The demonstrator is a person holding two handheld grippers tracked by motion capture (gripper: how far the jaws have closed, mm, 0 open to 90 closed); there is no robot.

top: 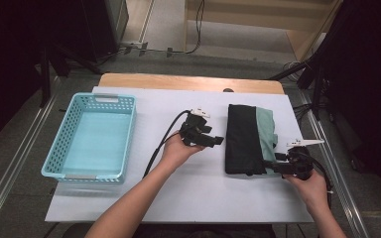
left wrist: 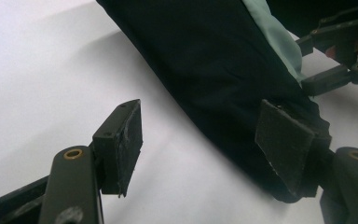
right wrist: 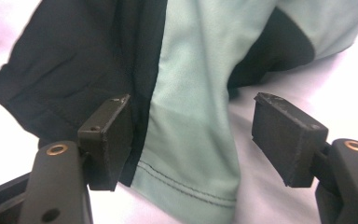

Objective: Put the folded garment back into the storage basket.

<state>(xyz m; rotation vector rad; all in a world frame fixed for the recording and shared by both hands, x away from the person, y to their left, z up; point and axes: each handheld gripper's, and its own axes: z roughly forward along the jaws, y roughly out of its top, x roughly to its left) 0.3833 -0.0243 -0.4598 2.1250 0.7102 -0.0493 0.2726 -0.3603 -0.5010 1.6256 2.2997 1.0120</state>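
So the garment (top: 250,140) is lying folded on the white table (top: 178,198), over on the right half, a neat long rectangle, mostly black with a mint green strip along its right side. The blue basket (top: 90,139) sits well apart on the left with nothing in it.

Folding looks basically done to me. The bundle is compact and the edges line up okay, though the green side near the bottom corner looks a bit loose and puffy. What's left, I'd guess, is getting the thing picked up and dropped in the basket, and none of that has started.

The left gripper (top: 213,140) hovers just beside the garment's left edge, jaws apart with nothing between them. From the left gripper view one pad (left wrist: 284,140) is right up against the black fabric but not pinching it, and the other is over bare table.

The right gripper (top: 269,164) is at the bottom right corner of the bundle, also released. In the right gripper view the green hem (right wrist: 186,154) sits between the two jaws, one pad (right wrist: 109,135) close against the cloth, the other well clear of it. So it's lined up for a pinch on that corner but not gripping yet.
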